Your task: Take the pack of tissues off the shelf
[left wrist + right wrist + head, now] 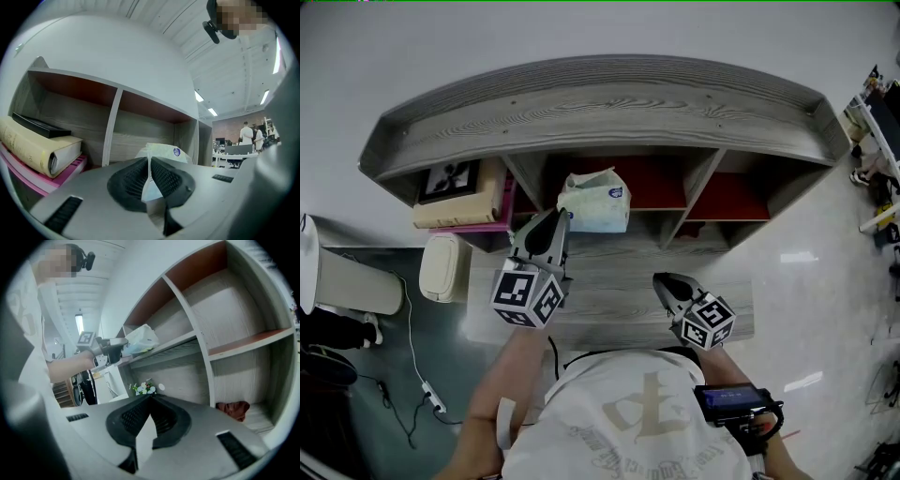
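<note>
My left gripper [149, 159] reaches level into the shelf [609, 98]. Its jaws are pressed nearly together on a thin white flap of wrapper at the near end of the pack of tissues [598, 202]. In the left gripper view that flap runs straight down between the ribbed pads, and the body of the pack bulges just behind the tips.

The pack sits at the front of the shelf's middle compartment in the upper row, resting on the grey board. The red back panel shows behind it, and an upright divider stands on either side. From the right gripper view it lies right at the board's front edge, with my left gripper against its outer end.

In the compartment to the left of the pack lies a stack of books [464, 202]. A thick cream one lies on a pink one, with a dark flat one on top.

My right gripper [151, 397] is off to the right of the shelf's middle and well apart from the pack. It tilts slightly down, and its jaws are closed tip to tip with nothing between them. It faces the lower part of the shelf, where a red cloth [233, 409] lies bunched in a bottom compartment. A small bunch of flowers [143, 388] shows beyond the shelf's far end.
</note>
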`<state>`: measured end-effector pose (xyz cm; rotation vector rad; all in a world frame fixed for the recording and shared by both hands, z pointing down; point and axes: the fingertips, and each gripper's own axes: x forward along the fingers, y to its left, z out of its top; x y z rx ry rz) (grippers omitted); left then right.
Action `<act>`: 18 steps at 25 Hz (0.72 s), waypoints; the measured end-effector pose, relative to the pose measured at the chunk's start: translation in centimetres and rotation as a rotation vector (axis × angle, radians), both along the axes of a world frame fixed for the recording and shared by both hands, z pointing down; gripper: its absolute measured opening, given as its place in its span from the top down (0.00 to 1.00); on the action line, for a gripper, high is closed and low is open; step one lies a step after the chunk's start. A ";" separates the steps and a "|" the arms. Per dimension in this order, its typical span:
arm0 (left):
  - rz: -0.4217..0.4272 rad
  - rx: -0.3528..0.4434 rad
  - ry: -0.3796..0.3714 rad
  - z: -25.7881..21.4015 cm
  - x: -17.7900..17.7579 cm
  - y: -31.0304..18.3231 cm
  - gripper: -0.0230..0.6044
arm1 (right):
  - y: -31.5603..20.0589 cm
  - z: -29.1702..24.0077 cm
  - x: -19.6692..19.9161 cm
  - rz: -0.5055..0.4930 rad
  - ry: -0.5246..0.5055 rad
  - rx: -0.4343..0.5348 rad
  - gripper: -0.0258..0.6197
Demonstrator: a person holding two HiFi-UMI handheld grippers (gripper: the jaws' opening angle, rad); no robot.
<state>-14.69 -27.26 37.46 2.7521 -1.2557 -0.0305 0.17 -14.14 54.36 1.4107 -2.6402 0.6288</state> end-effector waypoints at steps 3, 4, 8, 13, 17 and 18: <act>0.006 0.008 0.015 -0.4 0.0 0.7 0.91 | 0.3 -0.1 0.5 0.009 0.004 -0.002 0.95; 0.008 0.011 0.020 -0.6 0.0 1.0 0.91 | 0.3 -0.1 0.6 0.010 0.005 0.000 0.95; 0.007 0.025 0.041 -1.0 -0.4 2.1 0.91 | 0.4 -0.3 0.4 0.000 0.001 0.007 0.95; -0.008 0.033 0.060 -1.0 -1.3 3.5 0.91 | 0.8 -0.2 -0.3 -0.030 -0.002 0.009 0.95; -0.018 0.024 0.067 -0.3 -1.9 4.5 0.91 | 0.9 -0.2 -0.3 -0.044 0.001 0.010 0.95; -0.020 0.022 0.066 -0.1 -2.0 4.8 0.91 | 1.0 -0.1 -0.2 -0.047 0.003 0.008 0.95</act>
